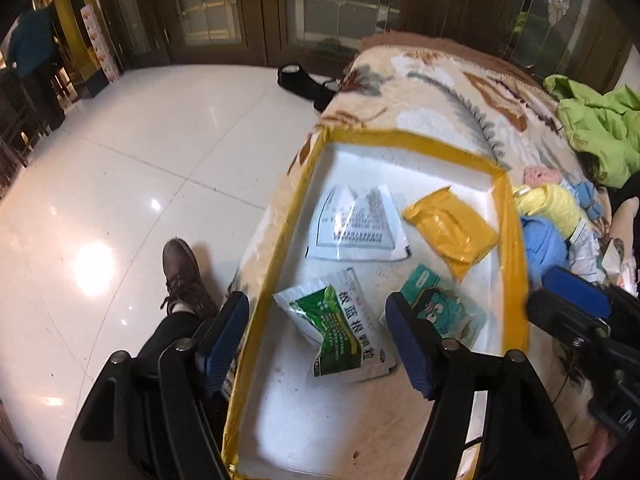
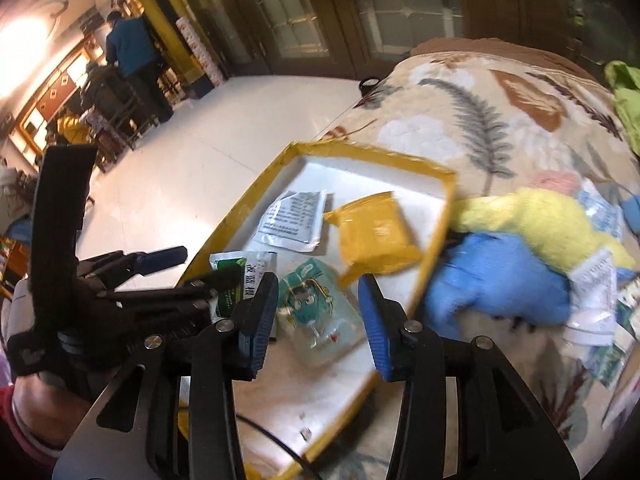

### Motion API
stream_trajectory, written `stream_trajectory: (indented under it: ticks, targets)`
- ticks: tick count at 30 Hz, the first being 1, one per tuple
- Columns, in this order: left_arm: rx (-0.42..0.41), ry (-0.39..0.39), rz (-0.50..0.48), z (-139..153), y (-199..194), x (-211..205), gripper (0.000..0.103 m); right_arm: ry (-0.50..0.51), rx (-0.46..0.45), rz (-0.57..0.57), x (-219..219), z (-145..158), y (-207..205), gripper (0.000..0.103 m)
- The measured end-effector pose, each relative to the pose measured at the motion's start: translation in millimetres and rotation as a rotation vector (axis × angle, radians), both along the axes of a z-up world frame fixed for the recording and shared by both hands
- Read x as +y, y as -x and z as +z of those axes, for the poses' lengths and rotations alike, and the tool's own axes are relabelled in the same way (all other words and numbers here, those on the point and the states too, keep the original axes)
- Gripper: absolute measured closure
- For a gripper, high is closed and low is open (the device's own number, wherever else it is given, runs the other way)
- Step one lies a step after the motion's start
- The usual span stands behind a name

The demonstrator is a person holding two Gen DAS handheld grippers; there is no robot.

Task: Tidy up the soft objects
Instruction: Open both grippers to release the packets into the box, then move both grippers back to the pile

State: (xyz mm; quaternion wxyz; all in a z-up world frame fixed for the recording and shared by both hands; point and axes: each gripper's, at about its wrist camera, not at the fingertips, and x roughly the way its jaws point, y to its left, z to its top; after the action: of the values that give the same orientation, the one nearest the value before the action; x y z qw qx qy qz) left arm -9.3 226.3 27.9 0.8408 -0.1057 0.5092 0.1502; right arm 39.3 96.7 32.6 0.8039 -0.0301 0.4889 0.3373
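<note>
We hold the left tool (image 1: 318, 334) above the near end of the tray (image 1: 506, 216), its blue pads wide apart with nothing between them. The green packet (image 1: 340, 320) lies on the tray floor below that gap, untouched. The right tool (image 2: 318, 318) hangs over the same tray (image 2: 434, 236), its pads partly apart and gripping nothing; the teal packet (image 2: 316, 316) lies flat on the tray floor under it, free of both pads.

The tray is white inside with a yellow taped rim, and it sits on a bed under a leaf-print blanket (image 1: 436, 92). Inside it are four packets. The teal packet (image 1: 440, 308) lies just beside the green one, nearer the right wall. Farther in, a white printed packet (image 1: 358, 224) lies at the left, and a yellow pouch (image 1: 452, 232) at the right, close to the right wall.

Outside the tray, against its right wall, a yellow soft toy (image 2: 548, 220) rests on a blue one (image 2: 504, 280), with loose white sachets (image 2: 592, 292) scattered around them. A green garment (image 1: 600, 128) lies farther back on the blanket.

In the left view a brown shoe (image 1: 182, 276) stands on the white tiled floor (image 1: 160, 152) beside the bed. Far off, a person in a blue top (image 2: 130, 48) stands by wooden furniture.
</note>
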Motion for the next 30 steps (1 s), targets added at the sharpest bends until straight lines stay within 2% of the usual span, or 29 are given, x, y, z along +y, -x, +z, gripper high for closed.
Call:
stream_trajectory:
  ticks: [4,11,18,24,30]
  targets:
    - [-0.020,0.008,-0.016,8.3,-1.2,-8.4,0.032,-0.022,-0.003,-0.072,-47.2,8.1,5.6,0.062]
    - [-0.027,0.022,-0.112,11.9,-13.4,-54.2,0.032,-0.005,-0.015,-0.212,-128.5,8.5,22.9,0.062]
    - [-0.035,-0.024,-0.247,15.3,-29.6,-108.2,0.031,-0.034,0.031,-0.362,-196.0,1.4,29.3,0.062]
    - [-0.067,-0.082,-0.394,19.0,-44.9,-149.6,0.031,-0.062,0.037,-0.426,-223.3,2.6,33.6,0.062]
    - [-0.105,-0.120,-0.470,13.1,-66.3,-169.8,0.031,-0.068,0.027,-0.443,-232.7,6.6,33.2,0.062]
